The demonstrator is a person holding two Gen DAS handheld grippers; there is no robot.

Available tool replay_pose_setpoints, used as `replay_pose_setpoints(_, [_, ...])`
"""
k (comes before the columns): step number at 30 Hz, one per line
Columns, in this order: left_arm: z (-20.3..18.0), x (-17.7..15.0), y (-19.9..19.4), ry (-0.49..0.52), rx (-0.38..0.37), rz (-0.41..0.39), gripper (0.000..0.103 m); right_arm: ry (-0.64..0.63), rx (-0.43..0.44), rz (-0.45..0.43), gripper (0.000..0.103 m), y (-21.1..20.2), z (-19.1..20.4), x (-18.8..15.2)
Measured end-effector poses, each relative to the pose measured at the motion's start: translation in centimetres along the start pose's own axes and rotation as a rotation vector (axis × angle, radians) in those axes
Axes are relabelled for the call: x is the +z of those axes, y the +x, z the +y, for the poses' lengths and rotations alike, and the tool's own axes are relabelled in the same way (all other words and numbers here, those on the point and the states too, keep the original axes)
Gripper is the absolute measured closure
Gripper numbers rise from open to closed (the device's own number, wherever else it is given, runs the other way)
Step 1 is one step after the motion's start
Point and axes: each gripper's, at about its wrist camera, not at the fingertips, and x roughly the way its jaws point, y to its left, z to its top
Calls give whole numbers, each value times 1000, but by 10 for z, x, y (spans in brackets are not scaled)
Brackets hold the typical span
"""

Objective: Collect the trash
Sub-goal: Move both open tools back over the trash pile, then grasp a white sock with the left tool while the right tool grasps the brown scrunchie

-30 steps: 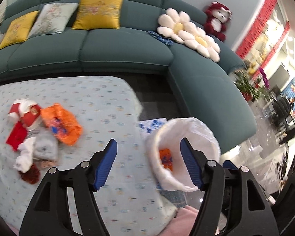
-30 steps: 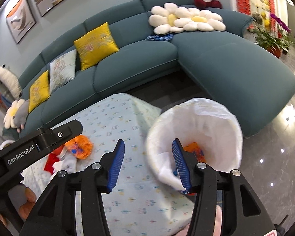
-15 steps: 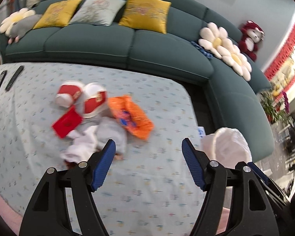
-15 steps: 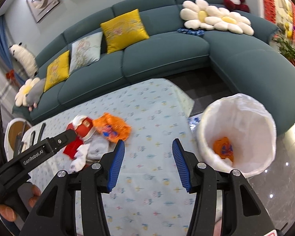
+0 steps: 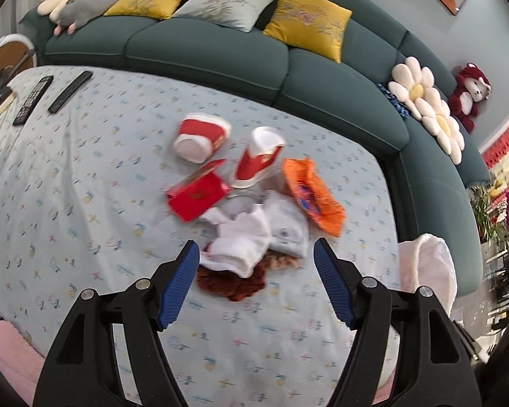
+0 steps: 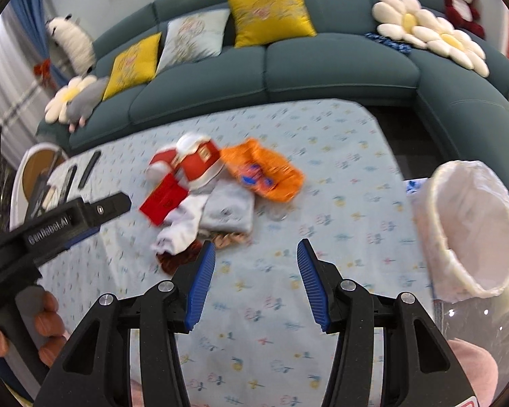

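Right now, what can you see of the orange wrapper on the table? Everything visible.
The crumpled orange plastic wrapper with a blue printed logo lies open and flattened on the light blue patterned tablecloth, at the pile's edge nearest the white-lined wicker bin. It looks thin, glossy and creased, edges ragged. Its near side abuts or slightly overlaps the pale grey packet; a tipped red-and-white paper cup lies just beside it. No gripper touches it.

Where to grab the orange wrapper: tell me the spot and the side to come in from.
Probably the orange wrapper's crumpled outer edge, the one facing away from the pile. It lies flat and open on the tablecloth, its other edge close against the grey packet and red cup. Come from above with the open left claw, pinching a raised fold.
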Motion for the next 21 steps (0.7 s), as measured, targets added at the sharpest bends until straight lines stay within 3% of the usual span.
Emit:
replay_pose_setpoints(9, [33, 4, 24, -26, 10, 57, 32, -25, 23, 98, 54, 55, 33, -10])
replay_pose_setpoints(21, [21, 13, 80, -1, -39, 170, 28, -30, 21, 201, 54, 117, 48, -14])
